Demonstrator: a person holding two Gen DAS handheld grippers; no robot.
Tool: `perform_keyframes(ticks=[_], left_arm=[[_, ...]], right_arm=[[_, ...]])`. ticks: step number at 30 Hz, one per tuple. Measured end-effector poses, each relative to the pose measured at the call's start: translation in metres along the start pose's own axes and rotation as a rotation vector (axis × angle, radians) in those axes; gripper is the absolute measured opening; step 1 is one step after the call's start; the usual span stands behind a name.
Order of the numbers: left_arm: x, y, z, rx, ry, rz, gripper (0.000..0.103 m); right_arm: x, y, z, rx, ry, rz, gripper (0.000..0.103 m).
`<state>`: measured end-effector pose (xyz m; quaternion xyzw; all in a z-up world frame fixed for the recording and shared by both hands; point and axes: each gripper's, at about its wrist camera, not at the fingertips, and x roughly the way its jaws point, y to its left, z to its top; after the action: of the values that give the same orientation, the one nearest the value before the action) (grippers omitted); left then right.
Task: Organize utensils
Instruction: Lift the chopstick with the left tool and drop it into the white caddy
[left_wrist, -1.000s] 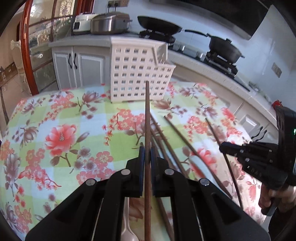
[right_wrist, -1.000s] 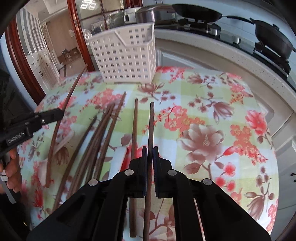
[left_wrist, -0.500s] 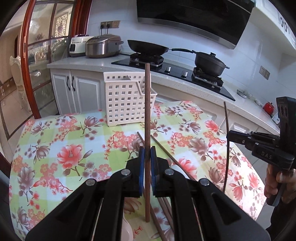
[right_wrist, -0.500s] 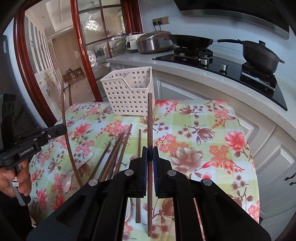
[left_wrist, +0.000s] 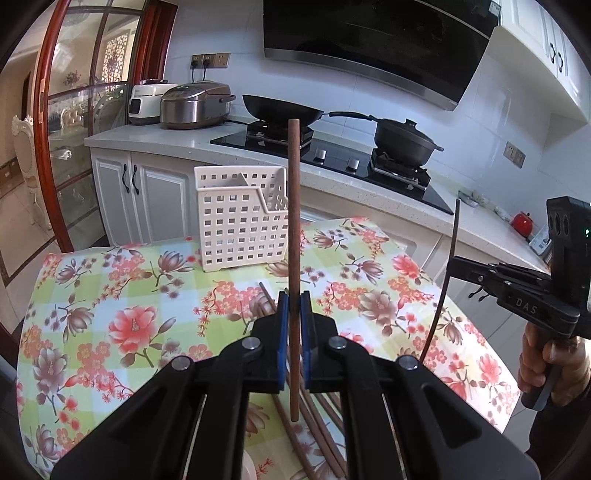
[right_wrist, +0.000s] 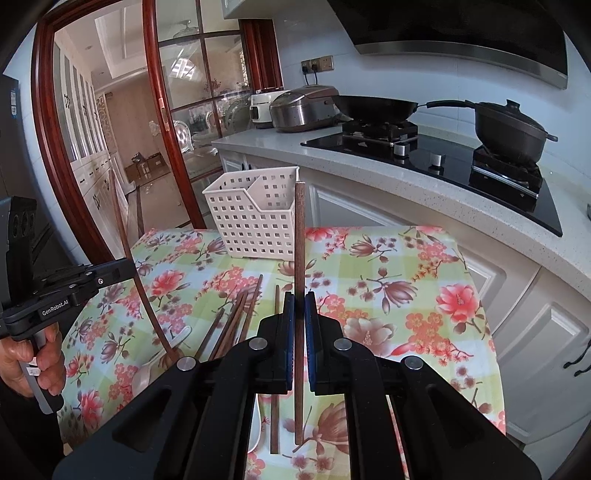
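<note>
You lifted both tools off the tabletop (left_wrist: 85, 295); the left tool (left_wrist: 294, 306) and right tool (right_wrist: 299, 306) each stayed clamped on a chopstick (left_wrist: 293, 206), basket (left_wrist: 242, 218) at 12 o'clock, ready for insertion.

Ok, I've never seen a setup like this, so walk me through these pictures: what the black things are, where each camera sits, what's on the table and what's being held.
No robot here: a person holds a black two-finger gripper in each hand, and each gripper carries a wide-angle camera looking forward along its fingers.

One picture comes from the left gripper. It is shut on a brown chopstick, held upright. At that picture's right edge you see the right gripper and the hand holding it.

The other picture comes from the right gripper, shut on its own chopstick. The left gripper appears at its left edge.

Below is a table with a flowered tablecloth. On it stands a white perforated basket, the likely place for utensils. More chopsticks lie loose, with a white spoon beside them.
</note>
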<state>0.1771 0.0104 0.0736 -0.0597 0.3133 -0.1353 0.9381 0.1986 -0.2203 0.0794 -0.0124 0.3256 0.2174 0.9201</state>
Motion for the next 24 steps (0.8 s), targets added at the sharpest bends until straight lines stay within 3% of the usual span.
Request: perform_keyframes(ticks=[9,24], left_arm=[[-0.002,0.011,0.046,-0.009,-0.053,-0.018,0.006],[0.002,0.024,0.196,0.029,-0.241,0.097,0.006]], right_arm=[[0.005,-0.003,0.052,-0.006,-0.069,0.019,0.008],[0.052,0.025,0.204,-0.065,-0.221,0.047,0.008]])
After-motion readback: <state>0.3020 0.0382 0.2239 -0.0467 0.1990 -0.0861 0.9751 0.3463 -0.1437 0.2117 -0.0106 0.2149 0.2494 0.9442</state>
